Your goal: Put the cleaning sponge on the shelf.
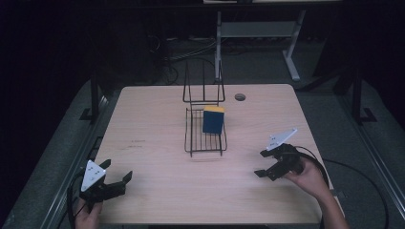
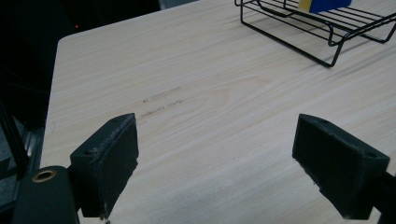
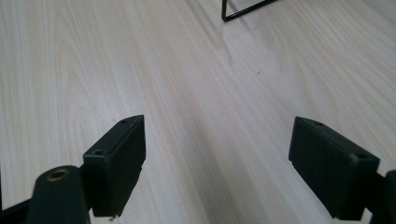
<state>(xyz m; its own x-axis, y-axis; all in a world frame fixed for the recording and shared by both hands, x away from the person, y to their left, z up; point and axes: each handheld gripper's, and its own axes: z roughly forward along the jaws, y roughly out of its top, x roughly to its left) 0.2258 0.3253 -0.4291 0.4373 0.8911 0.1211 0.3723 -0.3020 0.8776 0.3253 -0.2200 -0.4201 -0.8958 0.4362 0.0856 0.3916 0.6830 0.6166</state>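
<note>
L gripper (image 1: 116,179): near-left table (image 1: 153,191) corner, jaws wide apart, nothing between. R gripper (image 1: 262,163): near-right, jaws wide apart, nothing between. Wire rack (image 1: 205,140): table centre, well apart from both. Blue/yellow sponge (image 1: 213,119): upright in rack, leaning at right side.

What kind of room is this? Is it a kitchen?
Probably not a kitchen; it looks like a lab or workshop. A bare wooden table stands on grey floor, cables trail behind it, and a person holds a left gripper and right gripper near a wire rack.
</note>
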